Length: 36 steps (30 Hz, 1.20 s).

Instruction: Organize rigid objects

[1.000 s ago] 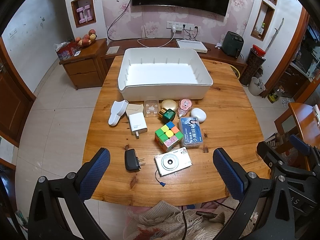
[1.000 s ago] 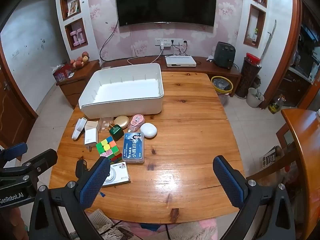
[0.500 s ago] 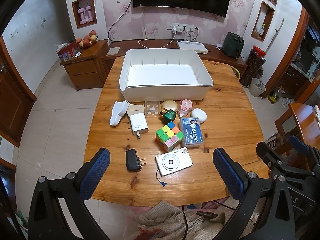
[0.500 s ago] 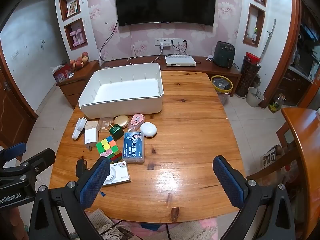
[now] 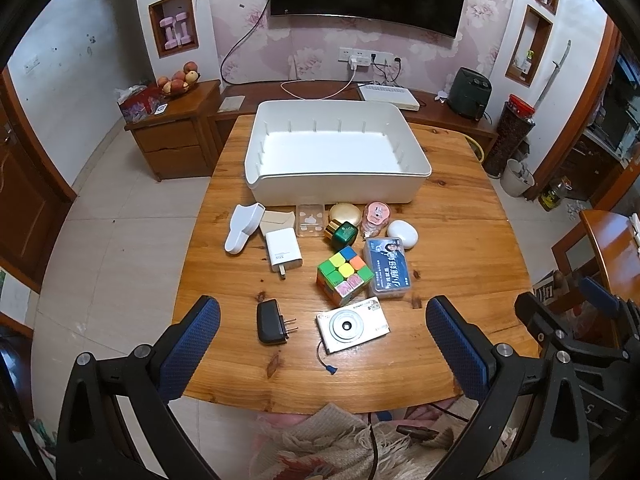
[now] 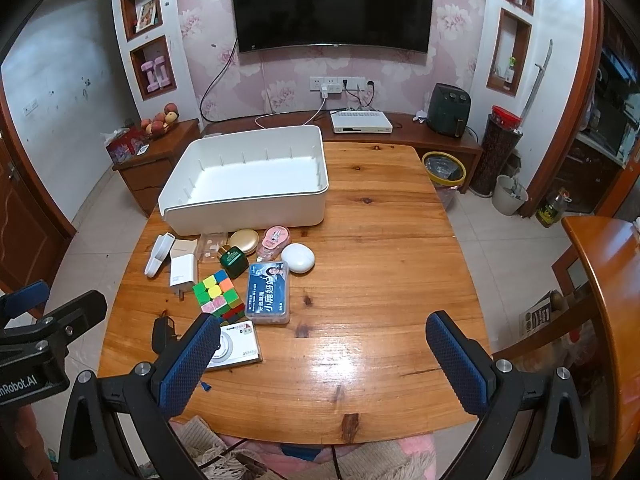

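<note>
Both grippers hover above the near edge of the worktop, jaws spread wide and holding nothing. The silver camera lies flat just ahead of the left gripper, between its jaws, long axis roughly across them. The right gripper faces bare wood, the camera by its left finger. The left looks nearer. The white bin sits beyond.

Home living room: wall-mounted TV on floral wallpaper, wooden worktop, fruit bowl on side cabinet, tiled floor.
</note>
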Available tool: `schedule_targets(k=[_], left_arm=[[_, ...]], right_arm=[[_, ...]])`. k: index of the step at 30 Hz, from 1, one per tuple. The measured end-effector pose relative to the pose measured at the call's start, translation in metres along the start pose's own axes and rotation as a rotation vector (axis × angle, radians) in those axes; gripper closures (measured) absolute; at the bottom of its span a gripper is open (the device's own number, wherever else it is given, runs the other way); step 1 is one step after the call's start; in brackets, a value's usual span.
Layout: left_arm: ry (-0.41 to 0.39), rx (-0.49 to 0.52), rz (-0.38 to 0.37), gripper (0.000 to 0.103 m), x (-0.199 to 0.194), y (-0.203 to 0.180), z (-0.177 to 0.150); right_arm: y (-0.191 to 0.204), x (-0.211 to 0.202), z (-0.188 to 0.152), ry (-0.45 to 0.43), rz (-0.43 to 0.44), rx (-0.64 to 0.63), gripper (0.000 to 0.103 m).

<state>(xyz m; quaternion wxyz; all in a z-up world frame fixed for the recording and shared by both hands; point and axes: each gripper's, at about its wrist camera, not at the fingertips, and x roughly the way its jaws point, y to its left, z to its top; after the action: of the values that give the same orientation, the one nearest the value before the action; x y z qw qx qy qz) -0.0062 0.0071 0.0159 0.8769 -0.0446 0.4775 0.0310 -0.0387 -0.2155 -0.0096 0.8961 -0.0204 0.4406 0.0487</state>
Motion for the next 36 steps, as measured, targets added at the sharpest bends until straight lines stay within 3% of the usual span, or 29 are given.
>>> schedule_targets(k=[19,36], left_arm=[[-0.016,-0.009,0.012,0.001,0.003,0.005,0.005],[-0.013,-0.052,0.035,0.001,0.016,0.027,-0.001]], right_arm=[[0.005,0.000,-0.007,0.005,0.000,-0.009,0.000],[0.028,0.008,-0.004,0.011,-0.017,-0.100,0.000]])
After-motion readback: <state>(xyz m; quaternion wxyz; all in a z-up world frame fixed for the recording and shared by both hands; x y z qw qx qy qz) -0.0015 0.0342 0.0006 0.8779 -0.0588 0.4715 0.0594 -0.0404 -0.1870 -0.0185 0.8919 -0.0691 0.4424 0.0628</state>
